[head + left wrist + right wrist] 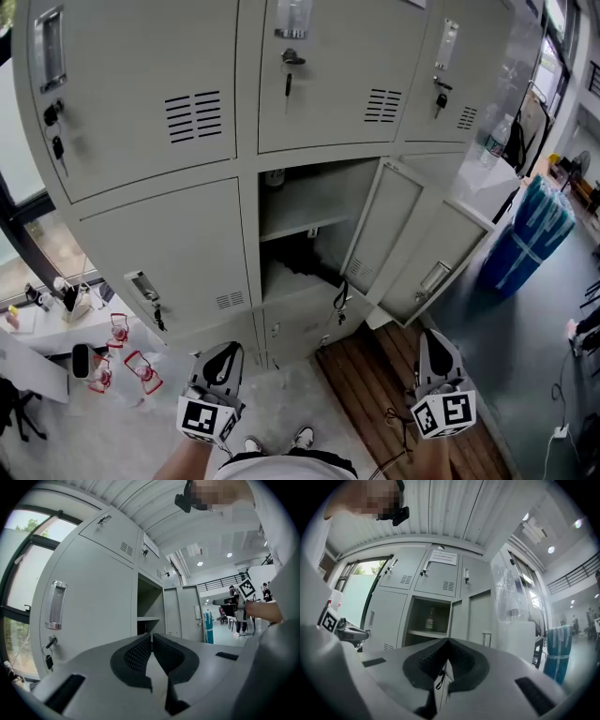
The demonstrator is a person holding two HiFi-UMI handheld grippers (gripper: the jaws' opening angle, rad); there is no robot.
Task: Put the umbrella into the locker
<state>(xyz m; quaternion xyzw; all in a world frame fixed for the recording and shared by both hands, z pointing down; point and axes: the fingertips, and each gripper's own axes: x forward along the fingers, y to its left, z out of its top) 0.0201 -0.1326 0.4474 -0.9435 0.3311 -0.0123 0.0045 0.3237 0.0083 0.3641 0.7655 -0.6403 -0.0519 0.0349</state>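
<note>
Left gripper (pixel 224 349) and right gripper (pixel 433 337) sit closed, empty; the dark bundle (pixel 296 255) in the locker (pixel 319 192) is probably the umbrella; push the open door (pixel 386 225) at its free edge.

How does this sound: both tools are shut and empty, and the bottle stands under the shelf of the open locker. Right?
Not quite: the bottle stands on the shelf of the open locker, not under it; the right gripper view shows it. The left tool and right tool are shut and empty.
</note>
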